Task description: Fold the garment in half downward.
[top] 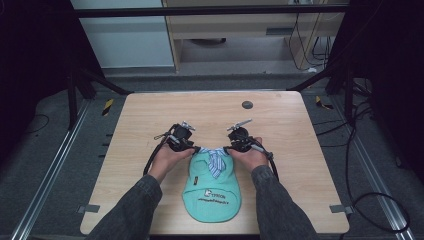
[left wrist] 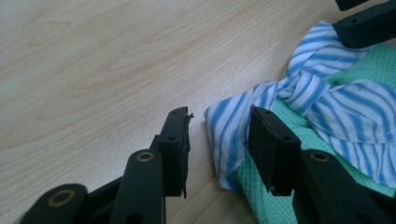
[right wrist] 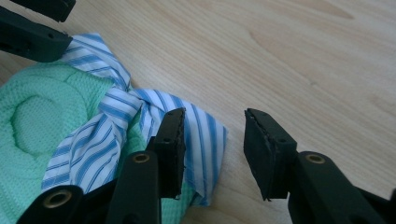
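A small mint-green garment [top: 211, 187] with dark lettering lies flat on the wooden table [top: 285, 130], its blue-and-white striped collar [top: 215, 161] tied in a knot at the far end. My left gripper [top: 194, 148] is at the collar's left tip, open, with the striped tip [left wrist: 229, 135] lying between its jaws. My right gripper [top: 227, 148] is at the collar's right tip, also open, its jaws either side of the striped edge [right wrist: 205, 140]. The green cloth [right wrist: 42, 121] spreads behind the knot [right wrist: 133, 95]. The other gripper's jaws appear at the top corner of each gripper view.
A dark round disc [top: 247, 104] sits near the table's far edge. Black frame bars and cables surround the table. Bare wood lies to the left, right and beyond the garment.
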A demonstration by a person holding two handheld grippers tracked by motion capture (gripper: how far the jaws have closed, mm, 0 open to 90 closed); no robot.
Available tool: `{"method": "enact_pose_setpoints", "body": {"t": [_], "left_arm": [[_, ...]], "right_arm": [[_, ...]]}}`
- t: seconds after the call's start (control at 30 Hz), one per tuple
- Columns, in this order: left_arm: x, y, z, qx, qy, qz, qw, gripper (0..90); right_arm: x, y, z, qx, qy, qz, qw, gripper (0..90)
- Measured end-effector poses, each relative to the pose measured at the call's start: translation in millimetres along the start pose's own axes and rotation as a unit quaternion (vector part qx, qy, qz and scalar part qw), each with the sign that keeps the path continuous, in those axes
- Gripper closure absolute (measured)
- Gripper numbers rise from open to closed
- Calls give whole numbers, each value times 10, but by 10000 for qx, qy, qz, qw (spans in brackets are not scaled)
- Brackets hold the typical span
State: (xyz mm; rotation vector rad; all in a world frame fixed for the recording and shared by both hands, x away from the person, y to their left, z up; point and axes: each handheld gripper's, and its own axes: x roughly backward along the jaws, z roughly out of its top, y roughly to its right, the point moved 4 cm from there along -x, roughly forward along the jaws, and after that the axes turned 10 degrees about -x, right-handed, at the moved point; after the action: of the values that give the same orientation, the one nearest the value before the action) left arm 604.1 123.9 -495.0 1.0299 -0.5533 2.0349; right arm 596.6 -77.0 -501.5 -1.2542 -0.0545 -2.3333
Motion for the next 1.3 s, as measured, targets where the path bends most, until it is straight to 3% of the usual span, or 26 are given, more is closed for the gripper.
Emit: {"method": "enact_pose_setpoints", "body": {"t": [0.33,0.83,0.93,1.17,1.2,1.3], "left_arm": [[-57,-11,-24,80,-315,-103,9994,574],[-112,1,-111,139,-304,-162,9993,595],[-110,11,-114,77,-310,-157,9994,614],[-122,79,-106,-43,-267,-206,9994,732],[-121,95,-112,-88,-250,-180,9995,746],[-119,116,-130,-146,-185,-187,9995,795]], "right_arm": [[-51,-26,-7,-72,-218,-27,9997,562],[-128,-51,-47,-60,-328,-7,9994,548],[-135,-57,-55,-97,-339,6,9994,551],[-132,-79,-64,-3,-366,70,9993,660],[-130,-98,-70,54,-390,112,9992,719],[-135,-122,-77,129,-392,155,9990,778]]}}
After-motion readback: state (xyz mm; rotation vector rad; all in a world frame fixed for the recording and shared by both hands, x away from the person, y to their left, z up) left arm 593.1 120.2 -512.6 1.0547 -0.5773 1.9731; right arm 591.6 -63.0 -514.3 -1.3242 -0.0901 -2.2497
